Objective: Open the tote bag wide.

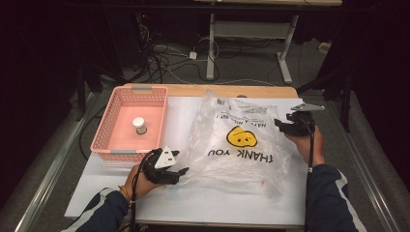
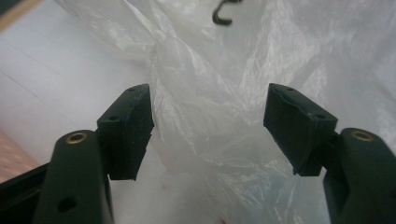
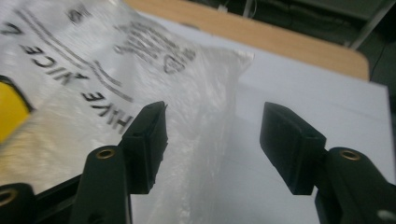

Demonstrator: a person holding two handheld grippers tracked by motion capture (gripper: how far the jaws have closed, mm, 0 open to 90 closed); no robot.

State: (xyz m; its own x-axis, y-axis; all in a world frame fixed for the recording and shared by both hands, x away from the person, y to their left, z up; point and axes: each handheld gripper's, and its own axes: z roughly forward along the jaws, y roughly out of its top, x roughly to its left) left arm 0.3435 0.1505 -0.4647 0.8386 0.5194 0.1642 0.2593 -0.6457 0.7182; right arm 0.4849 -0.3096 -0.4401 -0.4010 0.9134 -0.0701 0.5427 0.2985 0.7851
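A clear plastic bag (image 1: 239, 140) printed with a yellow smiley and "THANK YOU" lies crumpled on the white table (image 1: 212, 203). My left gripper (image 1: 180, 170) is at the bag's near left corner, open, with a fold of the bag (image 2: 205, 121) between its jaws but not pinched. At the bag's far right edge is my right gripper (image 1: 280, 123), open too. In the right gripper view the bag's edge (image 3: 205, 107) runs between the jaws, apart from both pads.
A pink basket (image 1: 118, 145) stands at the left of the table with a small white-capped jar (image 1: 139, 125) inside. The table's wooden far edge (image 1: 232, 90) is behind the bag. Cables lie on the floor beyond.
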